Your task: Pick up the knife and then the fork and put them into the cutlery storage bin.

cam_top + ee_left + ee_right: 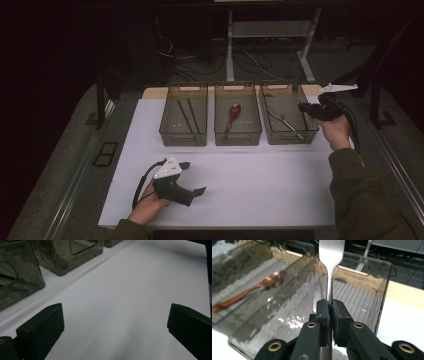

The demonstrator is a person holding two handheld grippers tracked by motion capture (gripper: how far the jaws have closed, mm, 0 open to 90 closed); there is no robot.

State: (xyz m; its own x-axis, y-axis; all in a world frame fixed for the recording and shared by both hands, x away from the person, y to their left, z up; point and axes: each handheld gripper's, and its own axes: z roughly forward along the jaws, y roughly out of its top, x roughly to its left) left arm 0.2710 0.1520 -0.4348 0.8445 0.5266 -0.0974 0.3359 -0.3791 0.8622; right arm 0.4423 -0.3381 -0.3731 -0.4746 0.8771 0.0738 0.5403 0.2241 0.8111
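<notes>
Over the right bin (289, 120), the right hand-held gripper (330, 307) pinches a fork (330, 270) by its neck, tines up, above the bin's ribbed floor. Down on the white desk (260, 175), the left hand-held gripper (192, 177) rests with jaws wide, nothing between them. Behind the desk: dark room, cables on the floor.

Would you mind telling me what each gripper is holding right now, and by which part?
The right gripper clamps a silver metal fork by its narrow neck, above the rightmost smoky transparent bin. The left gripper is open, holding nothing.
</notes>
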